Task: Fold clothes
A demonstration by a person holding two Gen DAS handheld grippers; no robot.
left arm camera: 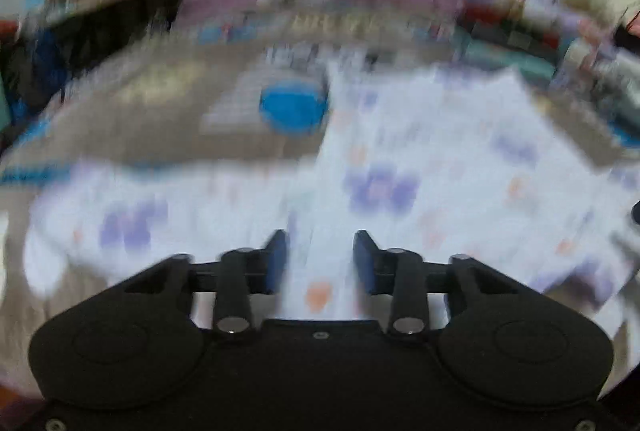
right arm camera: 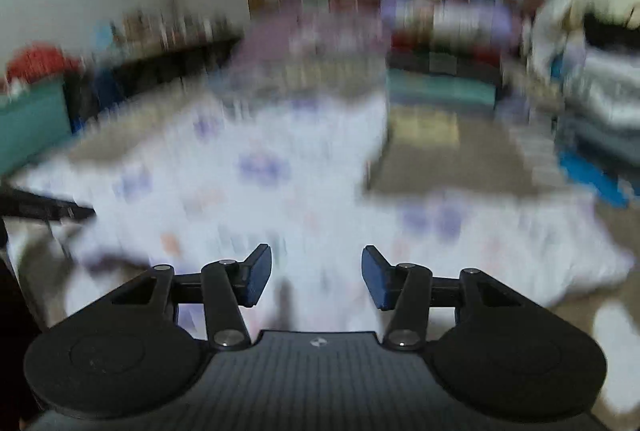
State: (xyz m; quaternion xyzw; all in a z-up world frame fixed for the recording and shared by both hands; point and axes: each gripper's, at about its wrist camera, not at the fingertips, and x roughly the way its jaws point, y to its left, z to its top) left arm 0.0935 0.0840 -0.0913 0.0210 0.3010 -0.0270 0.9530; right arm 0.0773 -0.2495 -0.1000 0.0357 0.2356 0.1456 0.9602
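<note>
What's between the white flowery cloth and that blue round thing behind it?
Nothing: in the left wrist view the white floral garment runs right up to the blue round object.

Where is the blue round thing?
In the left wrist view, the blue round thing sits on the tan surface mid-frame, just left of the white flowery cloth's far edge.

Both views are too blurred for any text, label, brand or number to be read.
</note>
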